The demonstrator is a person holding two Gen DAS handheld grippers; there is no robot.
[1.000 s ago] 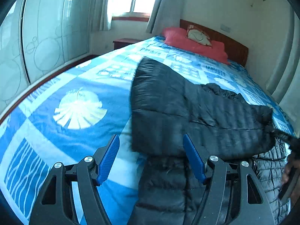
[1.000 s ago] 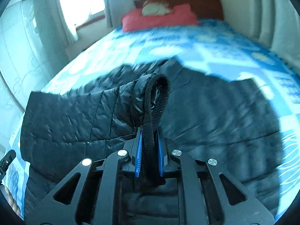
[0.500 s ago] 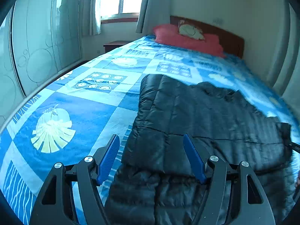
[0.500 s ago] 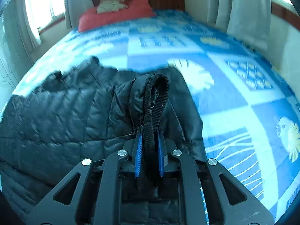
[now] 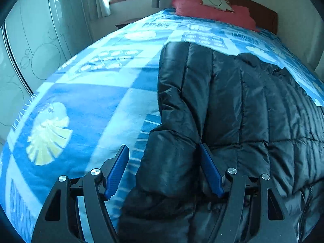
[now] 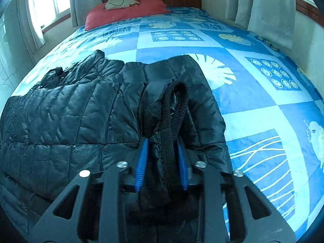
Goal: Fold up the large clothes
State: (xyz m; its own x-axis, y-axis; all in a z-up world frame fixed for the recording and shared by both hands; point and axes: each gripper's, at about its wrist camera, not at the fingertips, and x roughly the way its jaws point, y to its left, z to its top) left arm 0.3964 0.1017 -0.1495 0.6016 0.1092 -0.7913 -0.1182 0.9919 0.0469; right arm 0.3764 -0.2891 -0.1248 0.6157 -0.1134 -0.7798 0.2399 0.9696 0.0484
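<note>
A black quilted puffer jacket (image 5: 232, 109) lies folded on a blue and white patterned bedspread (image 5: 85, 105), near the foot of the bed and slightly toward its right half.

The left gripper (image 5: 164, 158) has its blue-padded fingers spread wide; a bulging fold of the jacket sits between them, touching the right pad, while the left pad is over the bedspread.

The right gripper (image 6: 162, 147) is partly parted, yet a black ribbed knit cuff (image 6: 176, 109) with puffy fabric still stands between its pads.

At the headboard lie a red pillow (image 6: 125, 14) and a cream printed cushion (image 6: 120, 1).

No readable writing or brand shows; the bedspread lettering is blurred.
</note>
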